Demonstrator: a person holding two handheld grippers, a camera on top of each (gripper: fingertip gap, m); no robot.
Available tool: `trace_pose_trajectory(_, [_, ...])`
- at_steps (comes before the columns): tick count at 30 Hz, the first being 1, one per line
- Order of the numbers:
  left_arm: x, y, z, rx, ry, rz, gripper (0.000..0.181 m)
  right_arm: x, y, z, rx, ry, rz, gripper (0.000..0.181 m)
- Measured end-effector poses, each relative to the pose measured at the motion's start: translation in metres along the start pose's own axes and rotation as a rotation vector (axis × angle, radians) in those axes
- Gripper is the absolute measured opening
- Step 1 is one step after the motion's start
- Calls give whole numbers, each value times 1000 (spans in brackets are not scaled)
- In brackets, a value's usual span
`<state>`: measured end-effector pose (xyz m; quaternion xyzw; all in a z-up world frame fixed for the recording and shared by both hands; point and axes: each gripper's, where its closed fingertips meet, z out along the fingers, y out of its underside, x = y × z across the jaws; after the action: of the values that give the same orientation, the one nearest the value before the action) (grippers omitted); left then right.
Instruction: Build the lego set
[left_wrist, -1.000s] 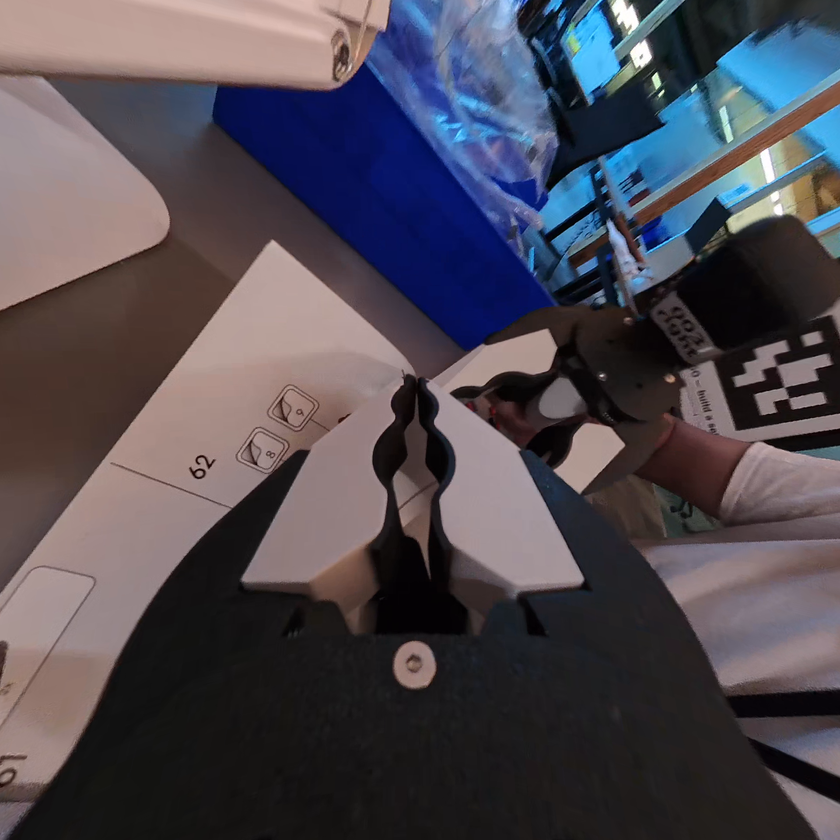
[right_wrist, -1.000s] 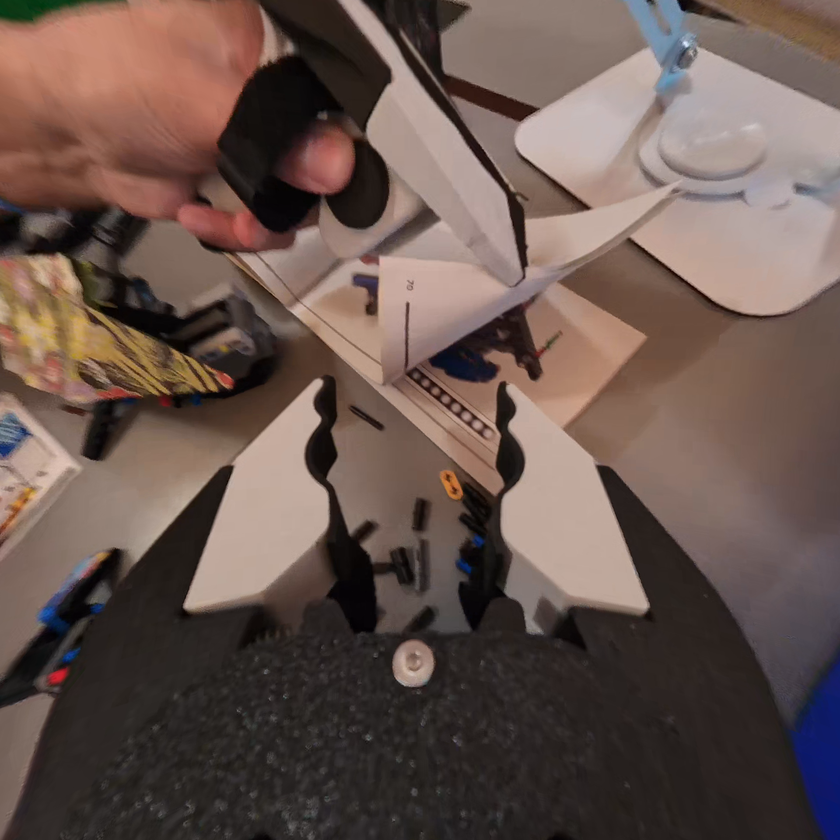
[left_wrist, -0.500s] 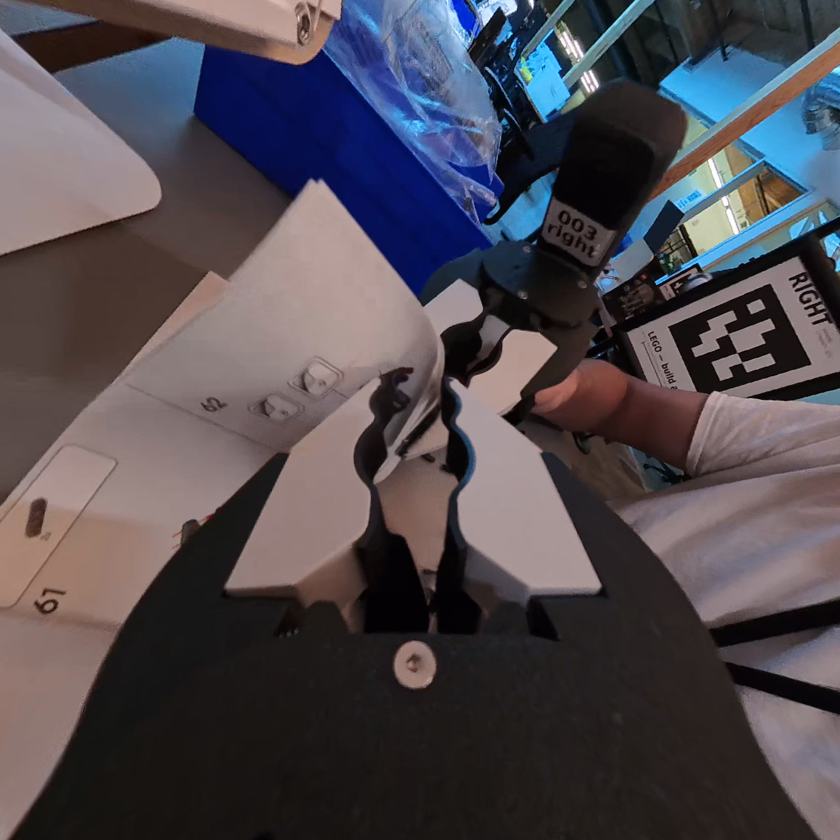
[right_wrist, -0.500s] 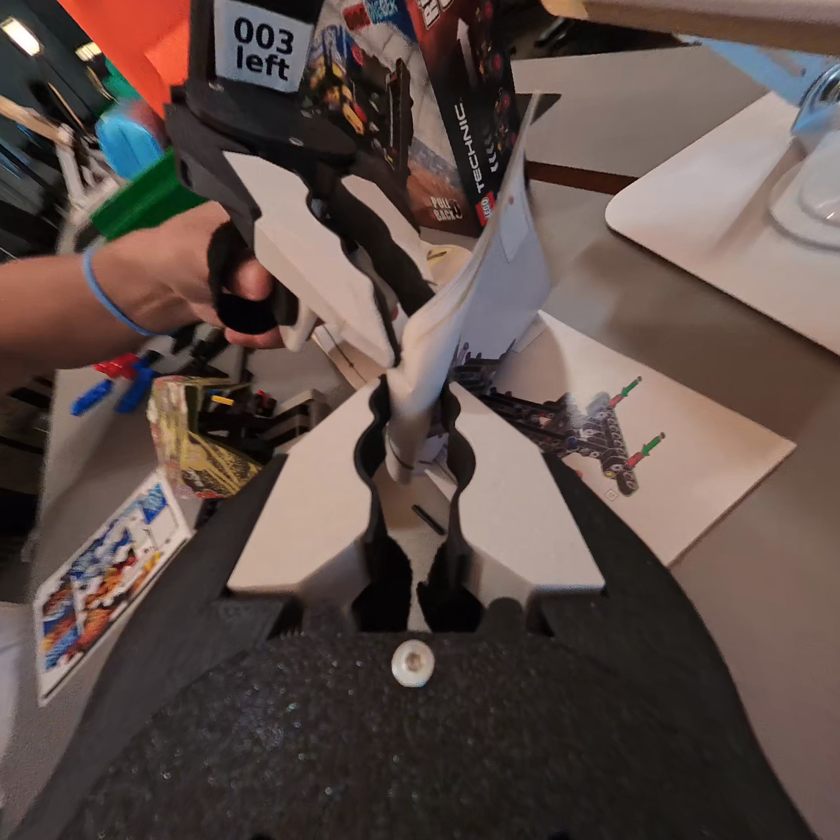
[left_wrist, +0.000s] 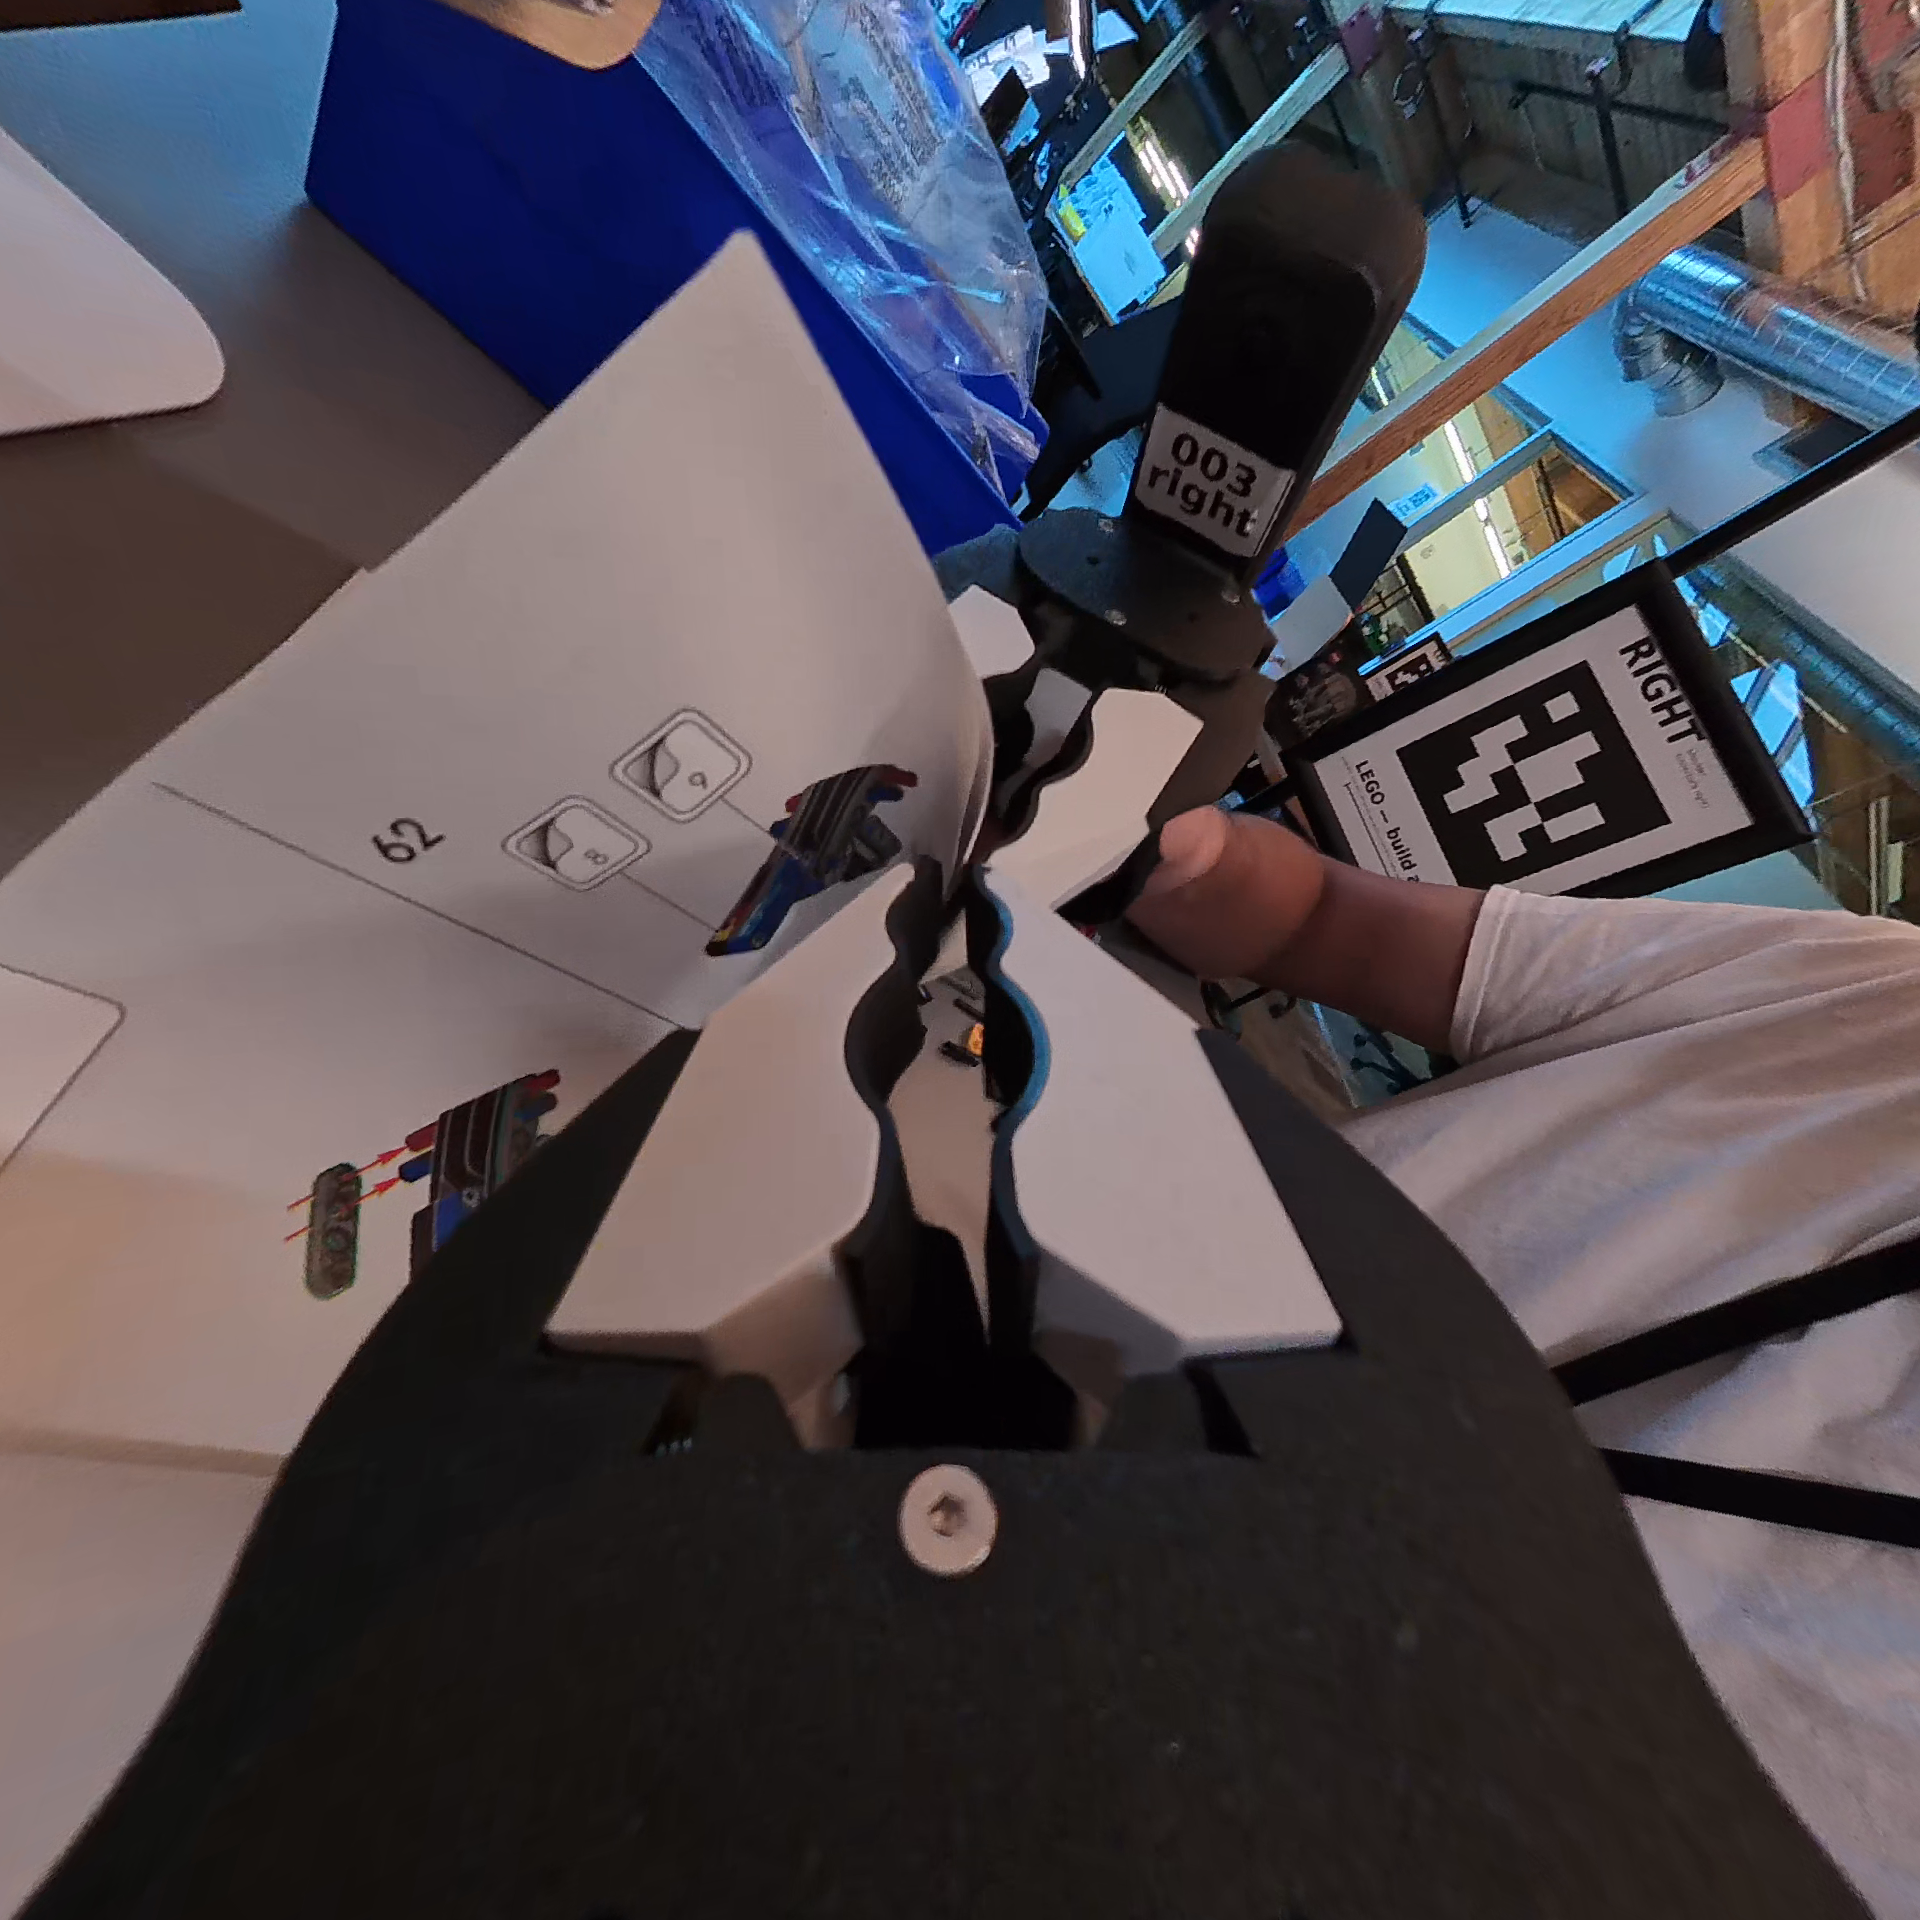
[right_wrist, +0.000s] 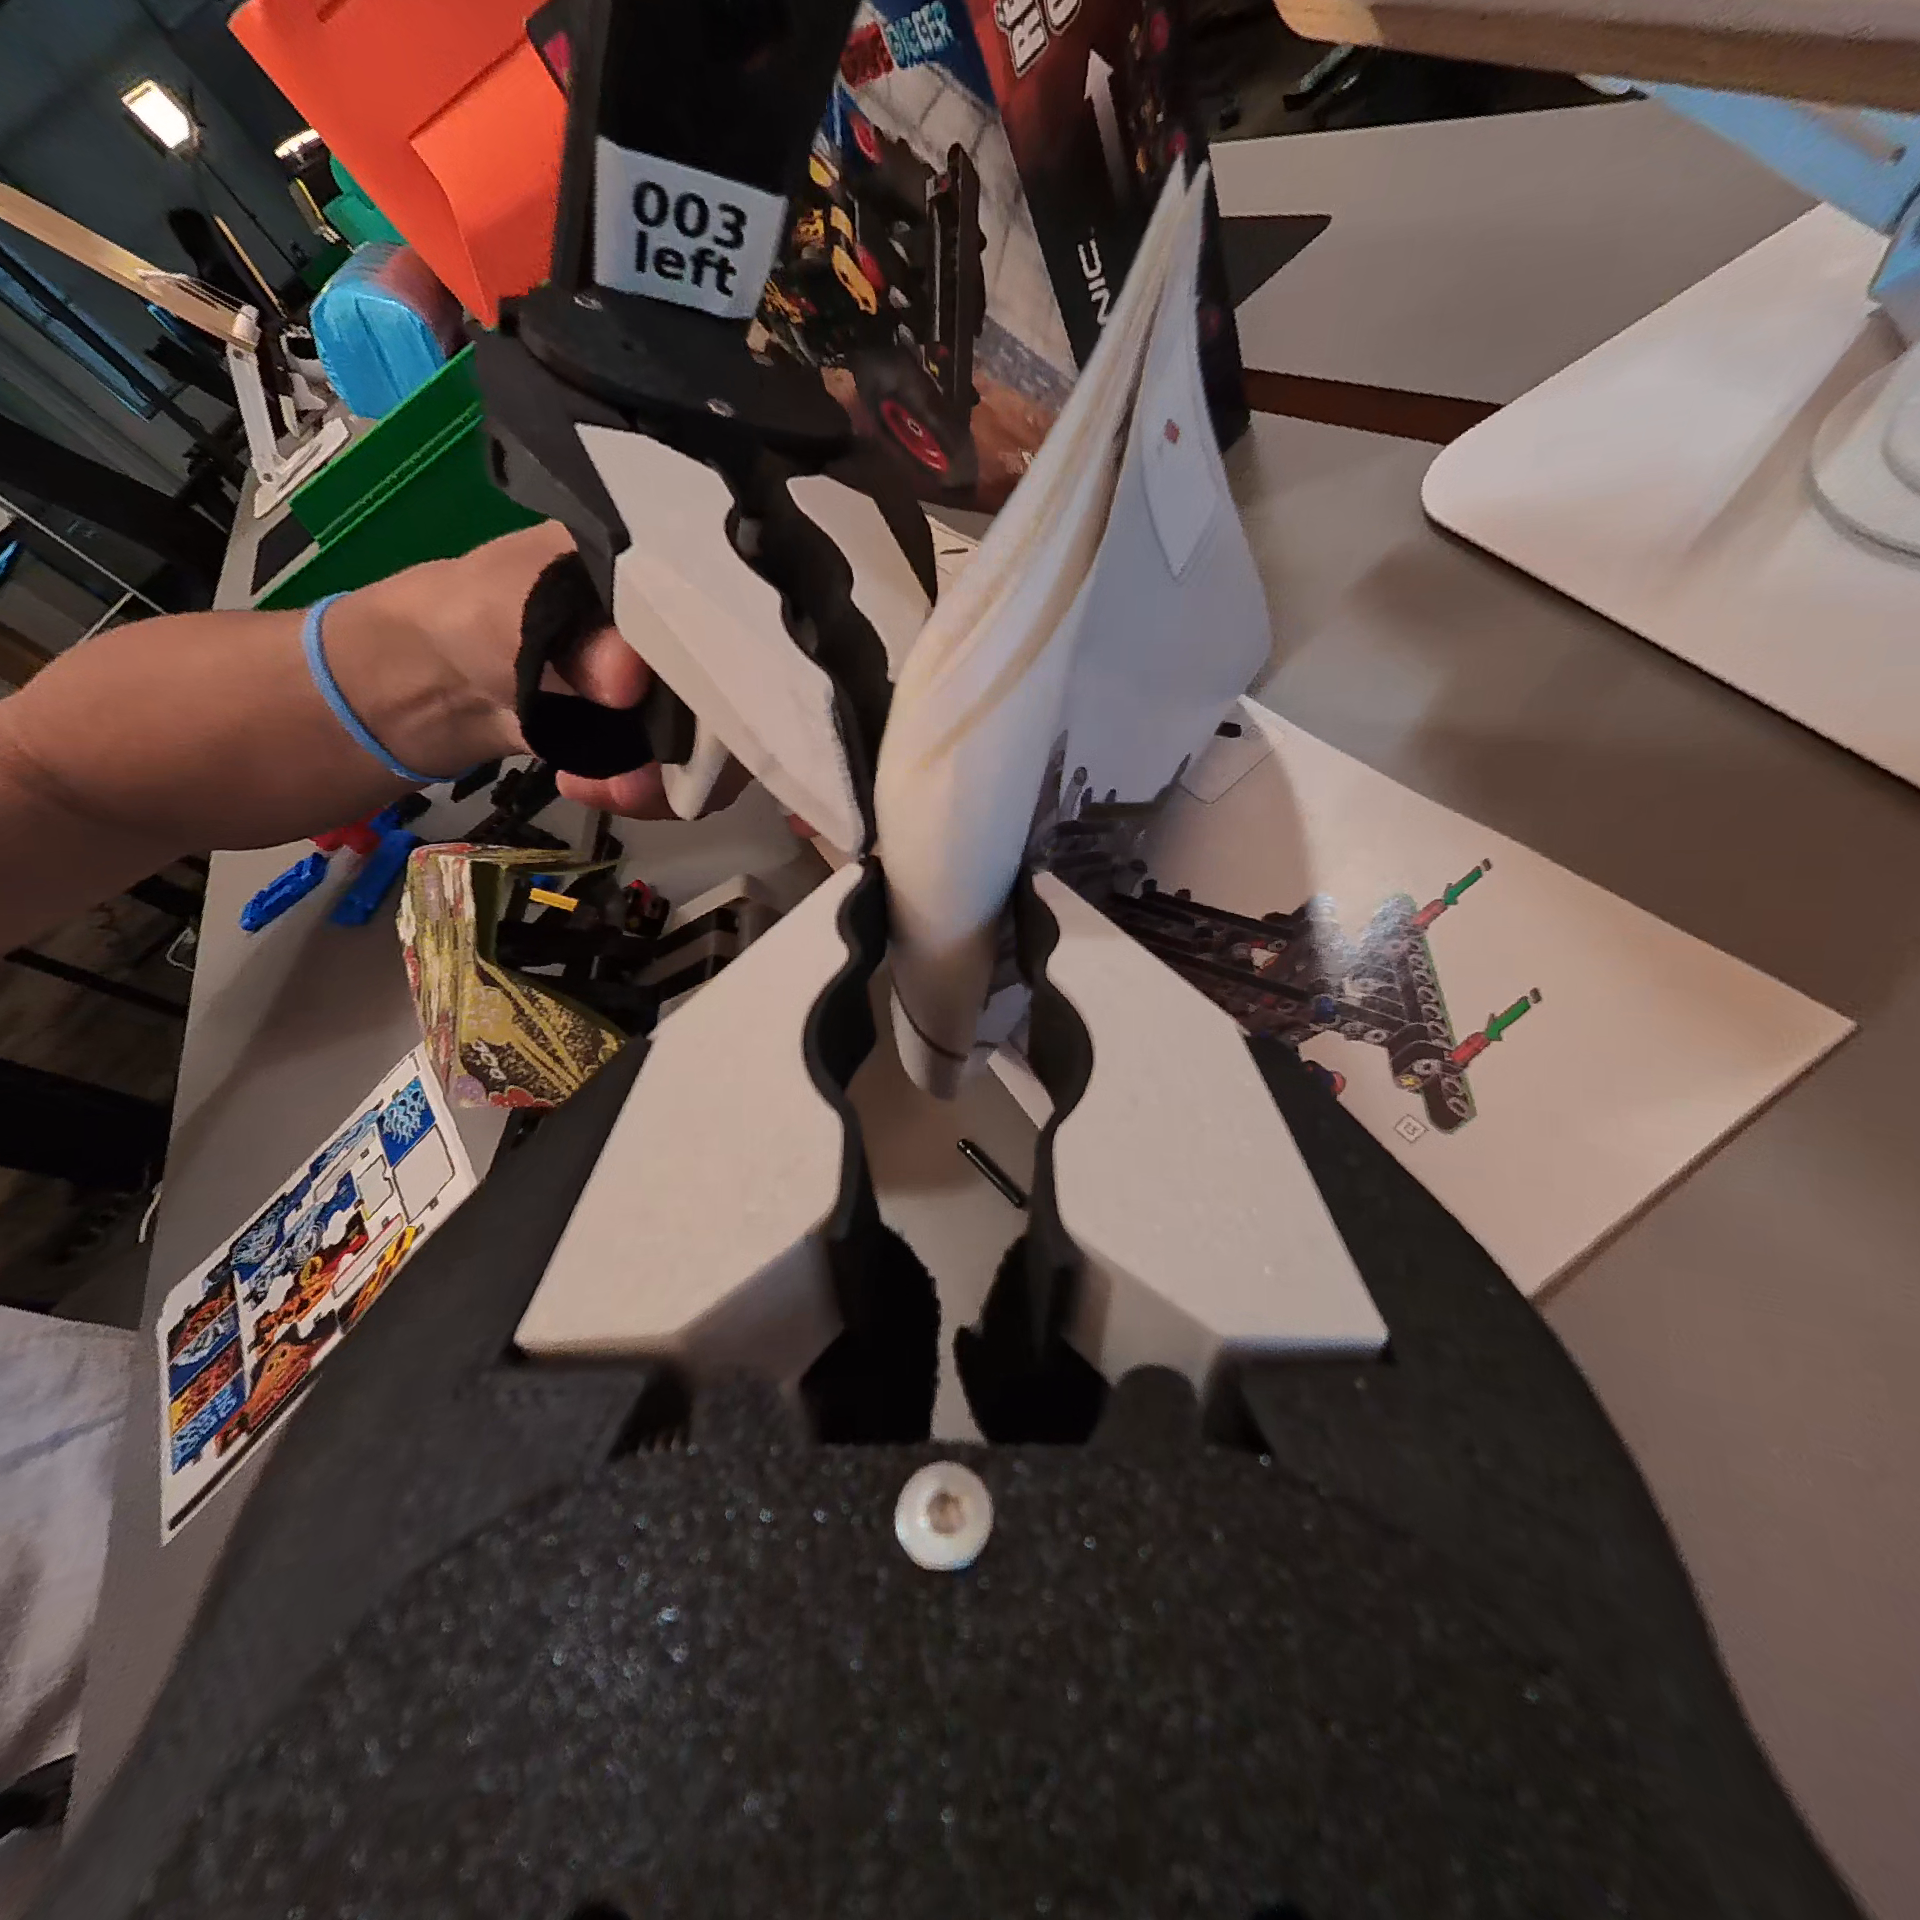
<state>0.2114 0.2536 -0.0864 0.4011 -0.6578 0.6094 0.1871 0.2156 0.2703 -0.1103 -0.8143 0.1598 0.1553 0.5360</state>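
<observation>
The instruction booklet (right_wrist: 1558, 1039) lies open on the grey table and also shows in the left wrist view (left_wrist: 468, 935). A sheaf of its pages (right_wrist: 1091, 623) stands lifted and curled. My right gripper (right_wrist: 951, 904) has its fingers on both sides of the sheaf's lower corner and presses on it. My left gripper (left_wrist: 951, 883) faces it, tips nearly together on the same page edge (left_wrist: 966, 790). Each gripper shows in the other's view: left (right_wrist: 862, 831), right (left_wrist: 1039, 769). A partly built model with a patterned panel (right_wrist: 499, 987) sits at the left.
A loose black pin (right_wrist: 987, 1169) lies under my right gripper. A sticker sheet (right_wrist: 301, 1247), blue pieces (right_wrist: 312, 883) and the set's box (right_wrist: 935, 260) are at the left and back. A white stand base (right_wrist: 1662, 468) and a blue box (left_wrist: 520, 208) border the booklet. Only a small space, under 4 cm, lies between the two pairs of fingers. The loose black pin (right_wrist: 987, 1169) lies around 8 cm away from my right fingertips.
My left gripper lifted pages off the booklet. My right gripper came in from open over the loose parts and narrowed around the raised pages. Both now meet at the page edge.
</observation>
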Motion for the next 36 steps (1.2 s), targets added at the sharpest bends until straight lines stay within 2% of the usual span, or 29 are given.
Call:
trace_pose_trajectory(3, [2,-1,-1,16,32,-16,0,-1,-2,-2,13,-26,7,23])
trace_pose_trajectory(7, [-2,-1,-5,20,-2,20,0,3,-2,-5,15,-20,16,25])
trace_pose_trajectory(10, [-3,-3,-11,34,2,-16,0,7,-4,-11,30,-13,34,24])
trace_pose_trajectory(14, [-14,-1,-20,51,-40,-42,0,17,-4,-21,45,11,58,22])
trace_pose_trajectory(17, [-26,0,-28,65,-124,-50,0,25,-2,-29,51,53,81,26])
trace_pose_trajectory(20, [-24,-2,-45,94,-159,-50,0,35,-2,-43,46,168,39,36])
trace_pose_trajectory(24, [-26,0,-68,72,-262,10,0,48,-24,-80,91,453,-170,48])
trace_pose_trajectory(26, [-27,0,-74,69,-291,0,0,45,-36,-90,113,548,-286,48])
trace_pose_trajectory(28, [-25,-2,-76,72,-292,-15,0,38,-34,-77,85,535,-329,40])
trace_pose_trajectory(30, [-26,-3,-77,65,-322,-9,0,33,-7,-46,-60,424,-271,27])
trace_pose_trajectory(32, [-24,-4,-81,70,-344,-7,0,36,19,-20,-191,348,-225,24])
trace_pose_trajectory(36, [-22,2,-99,88,-379,-36,0,65,33,-6,-289,460,-349,1])
